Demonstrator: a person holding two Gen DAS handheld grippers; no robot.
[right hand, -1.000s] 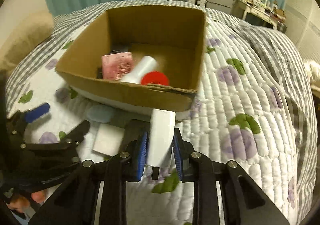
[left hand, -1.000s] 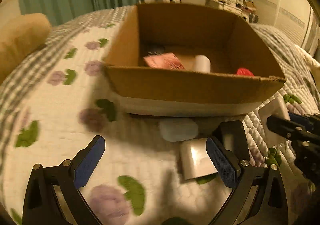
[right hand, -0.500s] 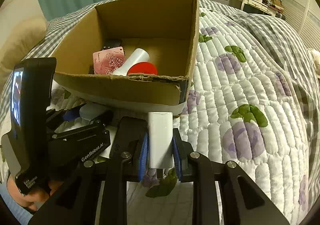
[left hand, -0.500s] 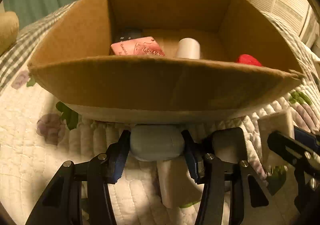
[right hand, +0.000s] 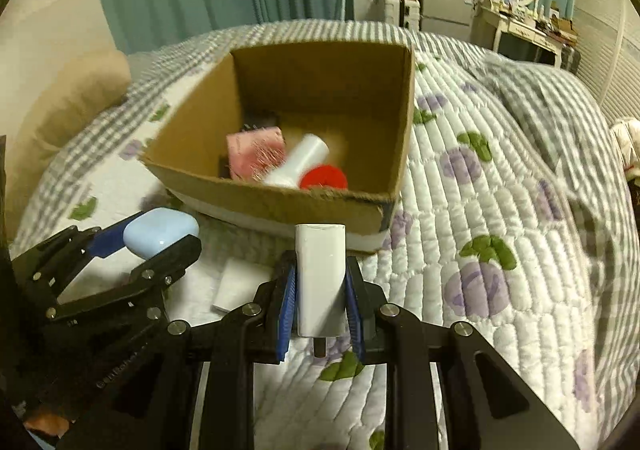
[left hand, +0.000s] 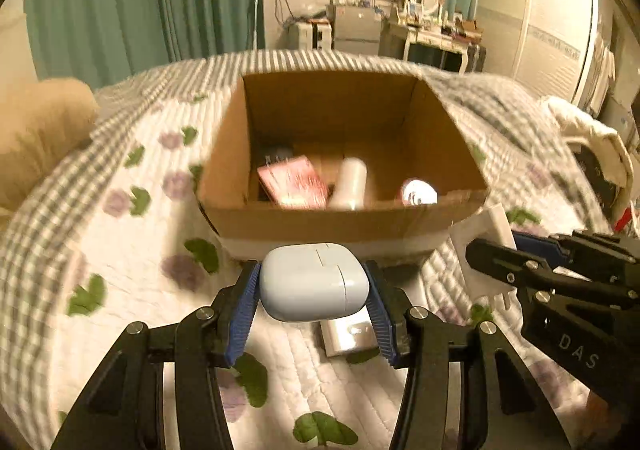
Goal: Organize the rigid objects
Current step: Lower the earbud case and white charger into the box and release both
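My left gripper point(left hand: 314, 304) is shut on a pale blue earbud case point(left hand: 314, 282), lifted above the quilt in front of the cardboard box point(left hand: 340, 224). The case also shows in the right wrist view point(right hand: 160, 232). My right gripper point(right hand: 320, 300) is shut on a white charger plug point(right hand: 320, 276), held upright near the box's front corner point(right hand: 384, 210). The box holds a pink packet point(right hand: 256, 152), a white bottle point(right hand: 298, 162) and a red-lidded item point(right hand: 324, 178). A white flat box point(left hand: 350, 332) lies on the quilt below the left gripper.
The box sits on a floral quilted bed point(right hand: 500, 210). A tan pillow point(left hand: 36, 134) lies at the left. Green curtains point(left hand: 140, 2) and a dresser with clutter point(left hand: 432, 34) stand behind the bed.
My left gripper closed on the blue earbud case and lifted it up and back from the box. My right gripper keeps the white plug and has risen slightly.
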